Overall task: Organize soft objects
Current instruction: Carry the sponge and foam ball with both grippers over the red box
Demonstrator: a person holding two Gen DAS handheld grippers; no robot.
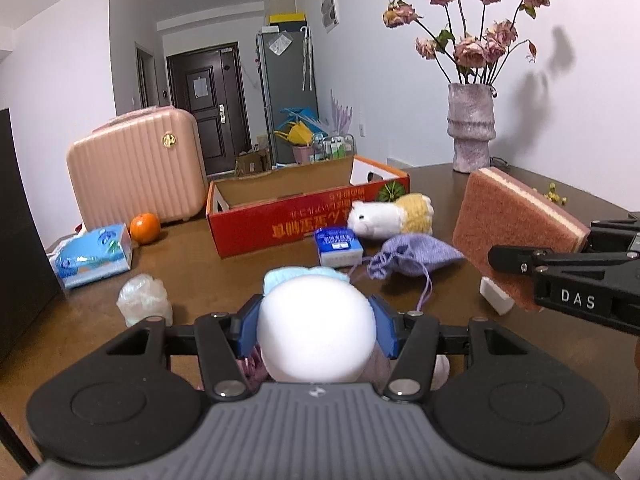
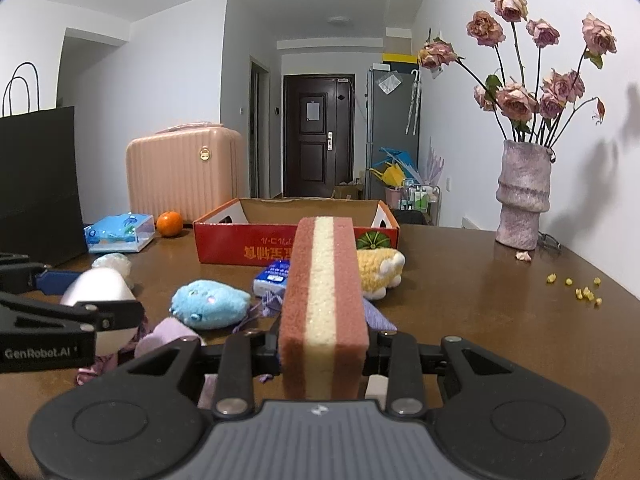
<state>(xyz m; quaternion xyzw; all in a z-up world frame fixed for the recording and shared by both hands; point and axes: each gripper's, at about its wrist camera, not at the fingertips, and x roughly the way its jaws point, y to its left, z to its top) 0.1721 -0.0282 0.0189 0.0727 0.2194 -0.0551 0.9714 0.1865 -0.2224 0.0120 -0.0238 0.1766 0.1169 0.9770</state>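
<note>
My left gripper point(image 1: 316, 328) is shut on a white soft ball point(image 1: 316, 344), its blue pads pressing both sides, above the brown table point(image 1: 192, 276). My right gripper point(image 2: 324, 354) is shut on a brown-and-cream sponge point(image 2: 324, 300), held on edge; the left wrist view shows this sponge point(image 1: 516, 232) raised at the right. On the table ahead lie a blue plush point(image 2: 210, 304), a white-and-yellow knitted toy point(image 1: 392, 216) and a purple drawstring pouch point(image 1: 412, 256). Behind them stands an open red cardboard box point(image 1: 280, 224).
A small blue-white tissue pack point(image 1: 338, 246) lies by the box. At the left are a crumpled plastic bag point(image 1: 144, 300), a blue wipes pack point(image 1: 92, 256), an orange point(image 1: 145, 228), a pink suitcase point(image 1: 136, 172) and a black paper bag point(image 2: 38, 184). A vase point(image 1: 471, 128) of dried roses stands back right.
</note>
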